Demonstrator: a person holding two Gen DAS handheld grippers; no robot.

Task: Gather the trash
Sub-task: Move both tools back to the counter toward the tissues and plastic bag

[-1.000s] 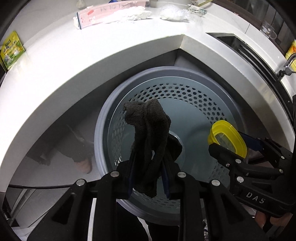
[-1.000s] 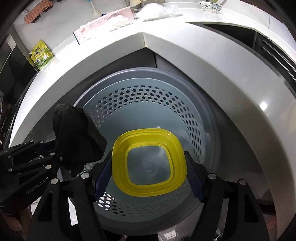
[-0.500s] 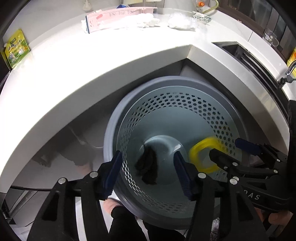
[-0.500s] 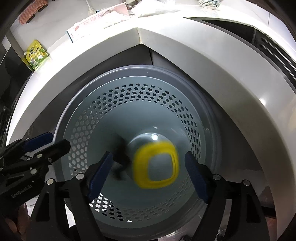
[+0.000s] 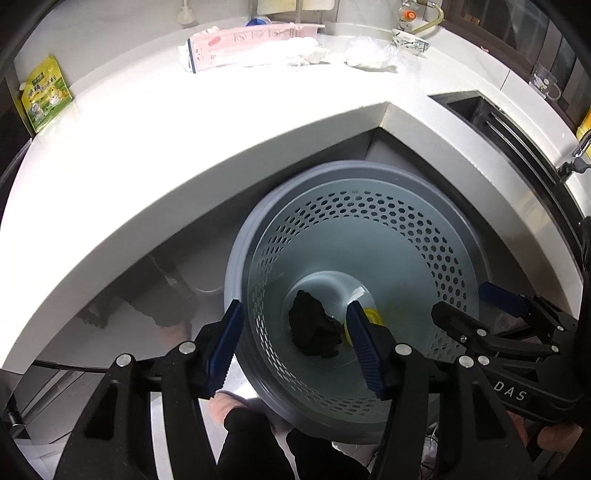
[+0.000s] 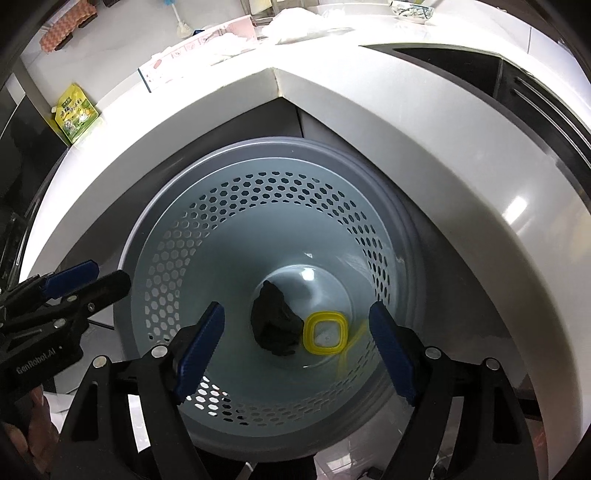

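The bin [image 6: 280,206] is smooth grey plastic with perforated walls. In it lie matt black cloth [image 6: 275,326] and a glossy yellow plastic lid [image 6: 325,332]. The white worktop [image 5: 184,140] shines.

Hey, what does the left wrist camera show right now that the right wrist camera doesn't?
Only the left wrist view shows the faucet at the right edge, the orange-capped fitting by the back wall, and the right gripper coming in from the right.

Only the right wrist view shows the whole yellow lid, the orange checkered cloth top left, and the left gripper from the side.

Both show the grey perforated bin, the black rag at its bottom, the green packet, the pink box and the white countertop.
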